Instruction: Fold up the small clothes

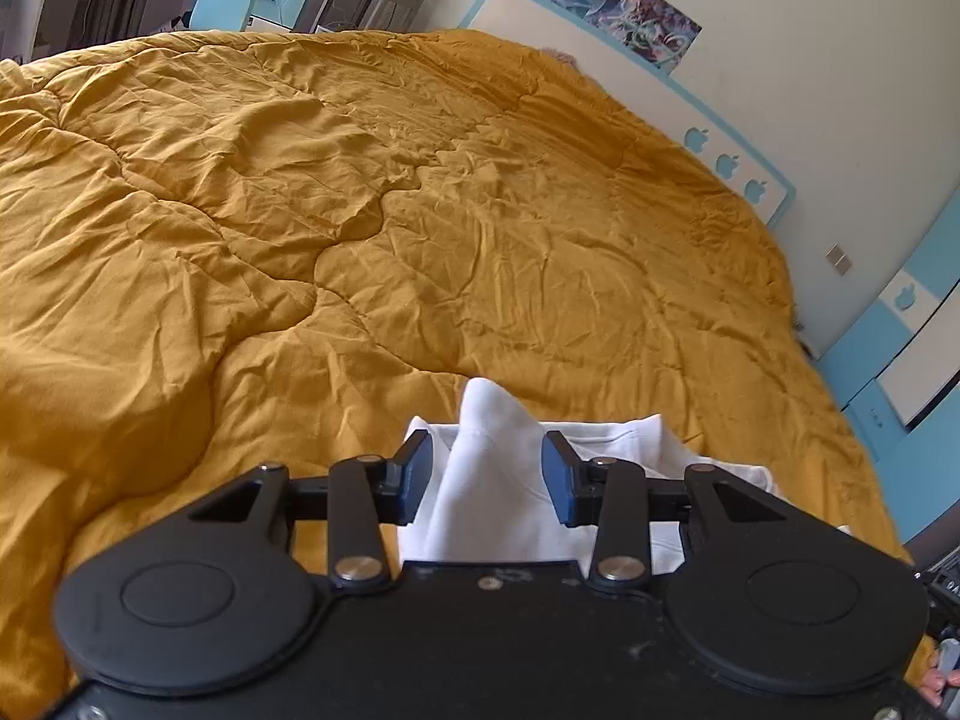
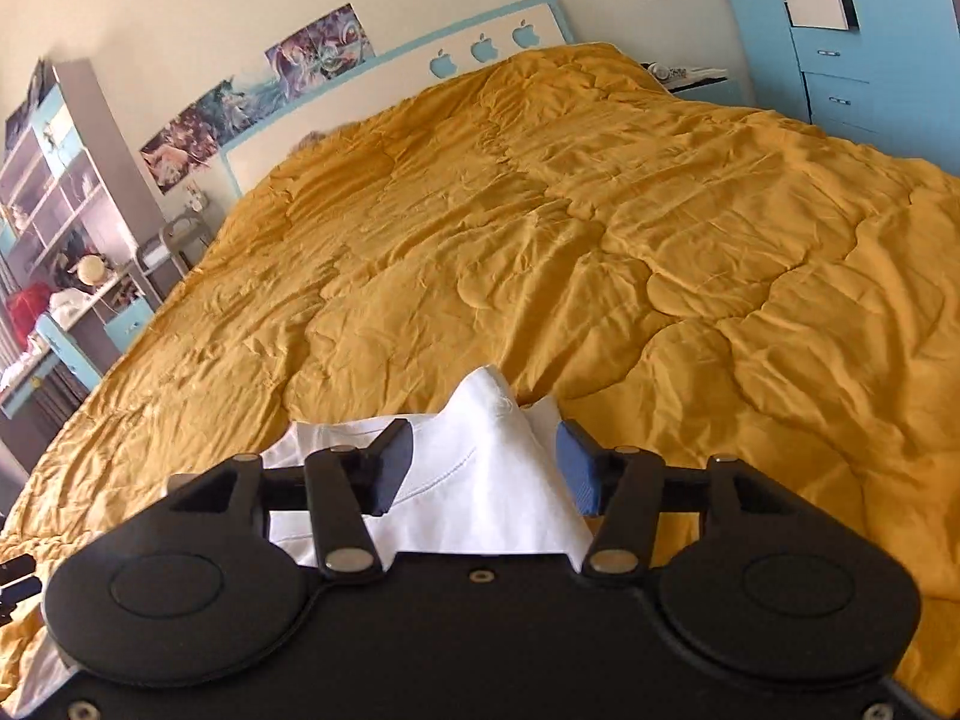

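**White garment between both pairs of fingers on the yellow quilt**

From the left wrist we see the left gripper (image 1: 487,468) low over a mustard-yellow quilt (image 1: 336,210) that covers the bed. A peak of the white garment (image 1: 489,480) stands up between its blue pads (image 1: 420,468); the fingers are spread and a gap shows on each side of the cloth, so they do not pinch it. The rest of the garment lies flat on the quilt just beneath.

From the right wrist we see the right gripper (image 2: 483,462) over the same quilt (image 2: 660,240), with another raised fold of the white garment (image 2: 486,468) between its fingers. The left pad (image 2: 390,468) lies against the cloth, the right one stands just clear, so the jaws are parted. A blue-and-white headboard (image 2: 360,90) stands at the far end
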`<state>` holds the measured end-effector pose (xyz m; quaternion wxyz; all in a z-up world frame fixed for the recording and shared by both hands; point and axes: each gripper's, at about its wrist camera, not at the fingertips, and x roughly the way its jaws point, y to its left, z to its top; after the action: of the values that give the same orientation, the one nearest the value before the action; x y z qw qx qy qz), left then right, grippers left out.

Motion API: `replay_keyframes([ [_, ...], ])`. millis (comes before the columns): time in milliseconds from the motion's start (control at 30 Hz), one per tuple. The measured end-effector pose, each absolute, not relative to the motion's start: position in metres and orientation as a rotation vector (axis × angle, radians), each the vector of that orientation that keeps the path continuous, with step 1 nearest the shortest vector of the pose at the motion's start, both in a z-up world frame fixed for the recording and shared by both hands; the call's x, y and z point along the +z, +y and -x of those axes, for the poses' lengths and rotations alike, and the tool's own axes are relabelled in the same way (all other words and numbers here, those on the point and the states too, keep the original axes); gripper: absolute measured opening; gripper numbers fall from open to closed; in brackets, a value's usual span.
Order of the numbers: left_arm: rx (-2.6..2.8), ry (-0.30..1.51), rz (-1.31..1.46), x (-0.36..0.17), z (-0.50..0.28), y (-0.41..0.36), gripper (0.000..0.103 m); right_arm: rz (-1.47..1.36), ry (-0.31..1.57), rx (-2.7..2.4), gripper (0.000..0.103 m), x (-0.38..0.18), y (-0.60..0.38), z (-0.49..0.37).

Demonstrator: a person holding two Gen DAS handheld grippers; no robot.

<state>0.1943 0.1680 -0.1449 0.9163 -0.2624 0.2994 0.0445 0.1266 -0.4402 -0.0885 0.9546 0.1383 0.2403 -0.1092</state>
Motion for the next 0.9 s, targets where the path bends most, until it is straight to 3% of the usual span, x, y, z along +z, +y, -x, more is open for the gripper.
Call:
replay_keyframes([
  [300, 0.096, 0.677, 0.579, -0.172, -0.227, 0.174, 0.040, -0.229, 0.558, -0.257, 0.056, -0.109, -0.445, -0.166],
  [500, 0.084, 0.675, 0.586, -0.170, -0.233, 0.173, 0.034, -0.208, 0.550, -0.237, 0.056, -0.106, -0.444, -0.176],
  [567, 0.087, 0.697, 0.559, -0.171, -0.238, 0.170, 0.009, -0.186, 0.589, -0.229, 0.033, -0.108, -0.442, -0.183],
  [600, 0.090, 0.706, 0.555, -0.172, -0.240, 0.169, 0.009, -0.171, 0.607, -0.238, 0.017, -0.108, -0.441, -0.185],
  [767, 0.117, 0.632, 0.554, -0.163, -0.233, 0.169, 0.006, -0.161, 0.552, -0.265, 0.011, -0.100, -0.440, -0.179],
  [900, 0.147, 0.735, 0.555, -0.185, -0.249, 0.172, 0.007, -0.149, 0.623, -0.292, 0.011, -0.114, -0.443, -0.190],
])
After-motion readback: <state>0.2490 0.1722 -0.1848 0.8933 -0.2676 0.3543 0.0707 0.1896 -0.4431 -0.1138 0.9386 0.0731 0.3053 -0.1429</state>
